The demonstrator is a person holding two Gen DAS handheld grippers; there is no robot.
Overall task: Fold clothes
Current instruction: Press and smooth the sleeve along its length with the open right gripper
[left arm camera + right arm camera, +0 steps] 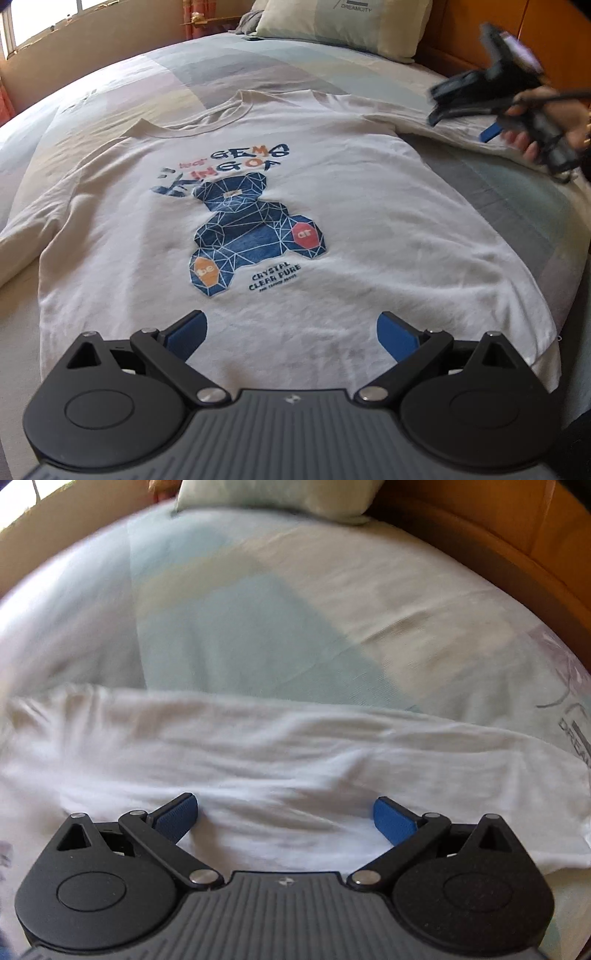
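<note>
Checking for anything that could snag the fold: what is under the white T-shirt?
The T-shirt lies flat, print up, on the bed sheet, which shows around it. Whatever sits directly beneath the fabric is covered; no lump shows. A pillow lies beyond the collar.

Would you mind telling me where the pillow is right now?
The pillow sits at the far end of the bed, top centre-right in the left wrist view, beyond the collar of the white T-shirt and beside the wooden headboard.
</note>
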